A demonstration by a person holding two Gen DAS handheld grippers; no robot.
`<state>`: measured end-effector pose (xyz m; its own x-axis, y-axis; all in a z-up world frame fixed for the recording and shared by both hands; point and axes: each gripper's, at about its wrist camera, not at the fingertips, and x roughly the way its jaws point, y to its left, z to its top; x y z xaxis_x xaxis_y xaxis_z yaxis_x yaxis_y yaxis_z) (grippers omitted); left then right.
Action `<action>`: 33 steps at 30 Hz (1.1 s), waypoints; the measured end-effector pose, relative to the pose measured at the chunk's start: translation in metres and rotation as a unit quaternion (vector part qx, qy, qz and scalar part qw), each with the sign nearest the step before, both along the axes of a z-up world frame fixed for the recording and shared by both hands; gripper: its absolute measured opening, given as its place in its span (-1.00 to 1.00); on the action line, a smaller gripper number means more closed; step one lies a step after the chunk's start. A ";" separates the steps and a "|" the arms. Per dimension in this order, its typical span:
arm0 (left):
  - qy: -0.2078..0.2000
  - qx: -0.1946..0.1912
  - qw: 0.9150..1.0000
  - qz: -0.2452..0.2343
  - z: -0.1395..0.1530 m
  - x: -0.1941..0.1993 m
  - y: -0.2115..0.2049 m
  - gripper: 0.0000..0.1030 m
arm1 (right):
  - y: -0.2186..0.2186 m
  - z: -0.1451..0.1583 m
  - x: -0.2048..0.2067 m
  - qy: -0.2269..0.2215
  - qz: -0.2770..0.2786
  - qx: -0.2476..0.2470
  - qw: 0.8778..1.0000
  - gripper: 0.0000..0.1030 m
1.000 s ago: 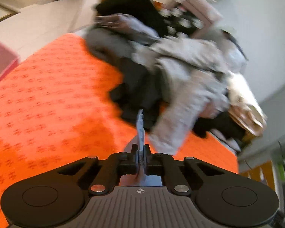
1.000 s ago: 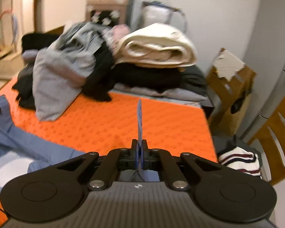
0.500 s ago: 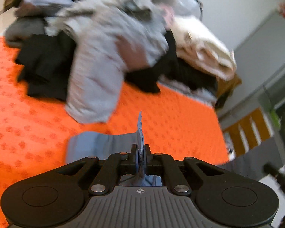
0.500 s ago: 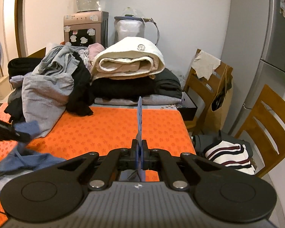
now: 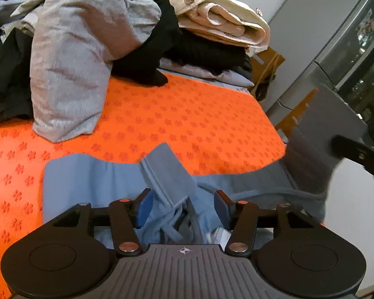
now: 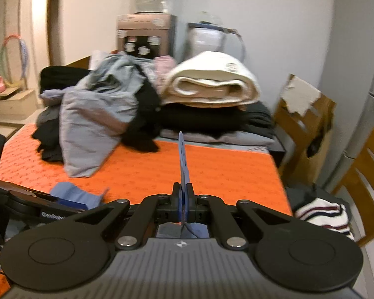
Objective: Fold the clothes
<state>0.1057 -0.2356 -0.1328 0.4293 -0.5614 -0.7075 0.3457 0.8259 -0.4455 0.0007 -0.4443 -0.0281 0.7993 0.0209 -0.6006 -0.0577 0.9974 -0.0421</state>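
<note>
A blue garment (image 5: 92, 182) lies on the orange tablecloth (image 5: 187, 114) just in front of my left gripper (image 5: 182, 206). The left gripper is open, its blue pads (image 5: 143, 208) standing apart on either side of a folded strip and drawstrings of the garment. My right gripper (image 6: 183, 199) is shut on a part of the same blue garment (image 6: 194, 231), held above the table's front edge. In the left wrist view it (image 5: 356, 149) appears at the right, lifting a grey-blue flap (image 5: 319, 139). A corner of the garment (image 6: 74, 194) shows in the right wrist view too.
A pile of grey and black clothes (image 5: 69, 57) and a rolled cream blanket (image 6: 212, 84) on dark folded items fill the table's far side. Wooden chairs (image 6: 361, 182), a striped garment (image 6: 321, 214), a paper bag (image 6: 304, 129) and a fridge (image 5: 349, 57) stand at the right.
My left gripper has opened and let go of the blue garment, which now lies on the cloth. The right gripper stays shut on it and has shifted slightly.
</note>
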 end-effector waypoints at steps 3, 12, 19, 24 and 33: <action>0.017 -0.007 1.000 -0.014 -0.003 -0.002 0.006 0.10 | 0.021 -0.003 0.008 0.001 0.028 0.000 1.000 -0.94; 0.046 -0.018 0.998 -0.024 -0.007 -0.010 0.030 -0.06 | 0.097 -0.039 0.028 0.020 0.155 -0.067 0.985 -0.94; 0.033 -0.048 0.998 -0.020 0.006 -0.029 0.063 0.05 | 0.108 -0.062 0.031 0.048 0.202 -0.098 0.973 -0.94; 0.012 -0.046 0.999 0.005 0.020 -0.042 0.084 0.08 | 0.115 -0.077 0.018 0.060 0.234 -0.124 0.962 -0.92; -0.096 0.090 0.989 -0.060 0.026 -0.042 0.037 0.10 | 0.108 -0.080 0.014 0.049 0.210 -0.117 0.969 -0.91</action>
